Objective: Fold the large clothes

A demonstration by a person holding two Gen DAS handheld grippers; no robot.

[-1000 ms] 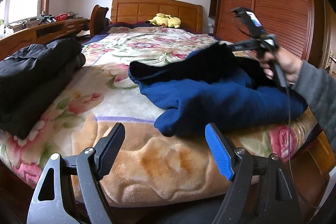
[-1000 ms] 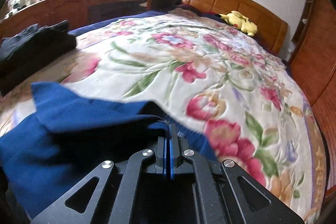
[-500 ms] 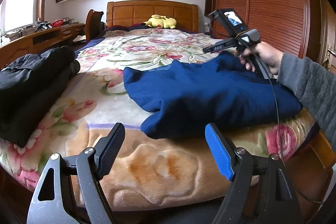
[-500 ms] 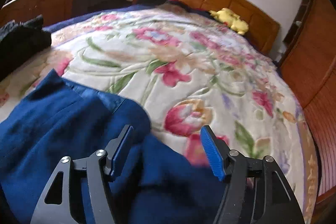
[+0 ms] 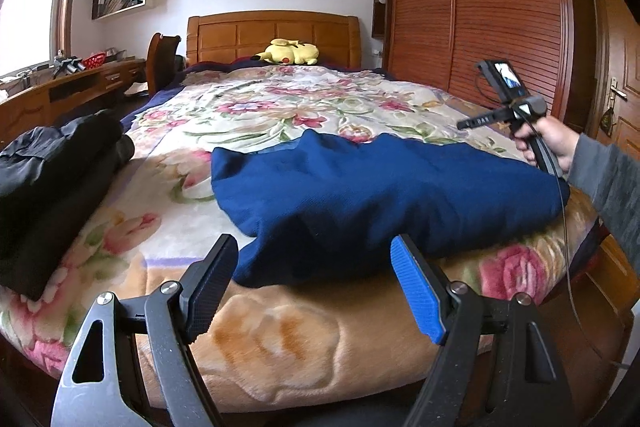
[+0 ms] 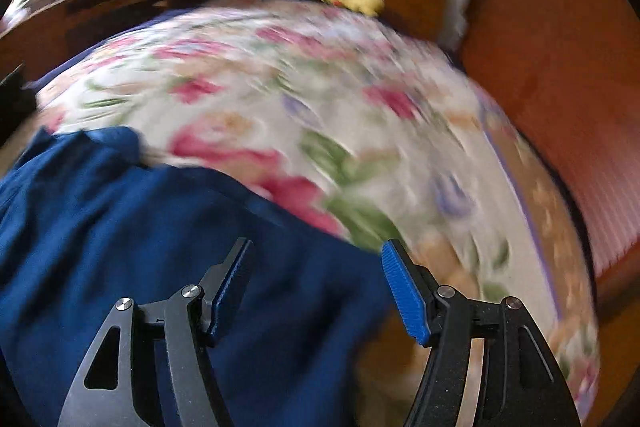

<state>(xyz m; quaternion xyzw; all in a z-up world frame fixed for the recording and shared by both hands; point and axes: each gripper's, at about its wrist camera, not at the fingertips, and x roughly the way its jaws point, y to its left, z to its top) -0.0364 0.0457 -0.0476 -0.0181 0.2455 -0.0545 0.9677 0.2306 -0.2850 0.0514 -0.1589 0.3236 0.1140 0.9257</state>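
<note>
A dark blue garment (image 5: 380,195) lies folded over on the floral blanket (image 5: 280,107) near the bed's foot. My left gripper (image 5: 316,287) is open and empty, just short of the garment's near edge. My right gripper (image 6: 316,287) is open and empty above the garment's right end (image 6: 140,247); that view is motion-blurred. In the left wrist view the right gripper (image 5: 472,123) is held in a hand at the right, above the bed.
A pile of black clothes (image 5: 52,179) lies on the bed's left edge. A yellow plush toy (image 5: 290,53) sits by the wooden headboard (image 5: 272,27). A wooden wardrobe (image 5: 480,7) stands at the right, a desk (image 5: 72,91) at the left.
My right gripper opened and let go of the blue garment, which dropped flat onto the bed. The right gripper then drew back to the right. The left gripper stayed open.
</note>
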